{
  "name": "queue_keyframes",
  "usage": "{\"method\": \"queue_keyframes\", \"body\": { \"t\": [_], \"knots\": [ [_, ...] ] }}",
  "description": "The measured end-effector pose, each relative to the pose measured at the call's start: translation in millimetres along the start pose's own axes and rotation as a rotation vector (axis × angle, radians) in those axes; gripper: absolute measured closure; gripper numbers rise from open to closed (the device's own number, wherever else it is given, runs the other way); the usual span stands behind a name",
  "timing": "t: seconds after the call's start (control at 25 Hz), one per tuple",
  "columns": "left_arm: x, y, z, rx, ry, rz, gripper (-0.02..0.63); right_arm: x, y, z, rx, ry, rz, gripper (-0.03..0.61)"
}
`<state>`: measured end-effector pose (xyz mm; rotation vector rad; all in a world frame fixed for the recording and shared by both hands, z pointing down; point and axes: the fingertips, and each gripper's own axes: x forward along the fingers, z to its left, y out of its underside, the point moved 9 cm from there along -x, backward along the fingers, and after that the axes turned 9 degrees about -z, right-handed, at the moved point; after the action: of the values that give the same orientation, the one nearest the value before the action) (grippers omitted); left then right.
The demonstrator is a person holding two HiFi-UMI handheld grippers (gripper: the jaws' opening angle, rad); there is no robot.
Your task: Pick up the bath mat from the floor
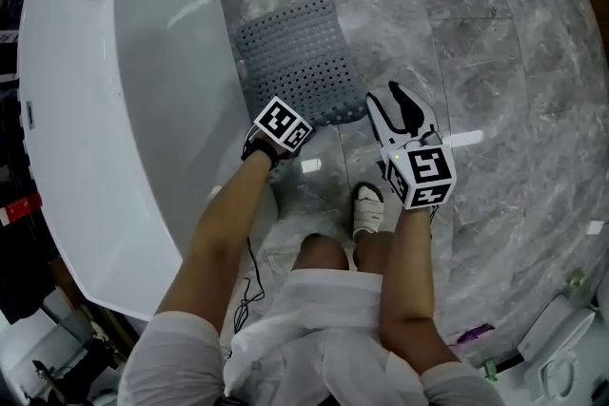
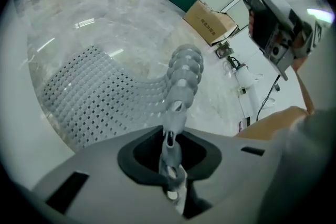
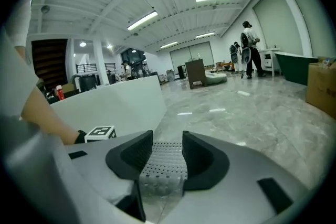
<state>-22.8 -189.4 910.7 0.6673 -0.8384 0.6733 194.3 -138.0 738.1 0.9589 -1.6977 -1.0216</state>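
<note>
We had the bath mat (image 1: pixel 303 62) by its edge w/ L tongs (image 2: pixel 170 155).
They were shut tight on the near edge, raised; rest lay on floor (image 1: pixel 457 33) by tub (image 1: pixel 114 90). R tongs (image 3: pixel 167 157) stood wide open, gripping nothing.

No words, brand names or numbers can be read anywhere. The cardboard box (image 2: pixel 210 21) on the floor carries some dark print on its side, too small and blurred to make out. The two marker cubes (image 1: pixel 282 125) (image 1: pixel 423 174) show only black-and-white square code patterns, no letters or digits.
</note>
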Motion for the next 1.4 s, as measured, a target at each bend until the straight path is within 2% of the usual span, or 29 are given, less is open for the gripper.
{"method": "queue_keyframes", "body": {
  "t": [0.12,0.2,0.44,0.92,1.08,1.4],
  "knots": [
    [-26,-13,-22,-0.031,0.001,-0.003,0.558,-29,-25,1,0.077,0.031,0.003,0.383],
    [-41,-21,-37,-0.027,0.001,0.006,0.558,-42,-44,5,0.091,0.042,0.017,0.383],
    [-101,-44,-88,-0.005,-0.003,0.014,0.558,-78,-106,29,0.051,0.046,0.088,0.385],
    [-243,-64,-198,-0.052,0.019,-0.018,0.558,-159,-237,80,0.028,-0.015,0.186,0.385],
    [-278,-64,-226,-0.051,0.003,-0.039,0.558,-179,-267,97,0.004,-0.04,0.21,0.385],
    [-330,-57,-273,-0.032,-0.014,-0.052,0.558,-205,-307,126,0.036,-0.092,0.233,0.385]
  ]
}}
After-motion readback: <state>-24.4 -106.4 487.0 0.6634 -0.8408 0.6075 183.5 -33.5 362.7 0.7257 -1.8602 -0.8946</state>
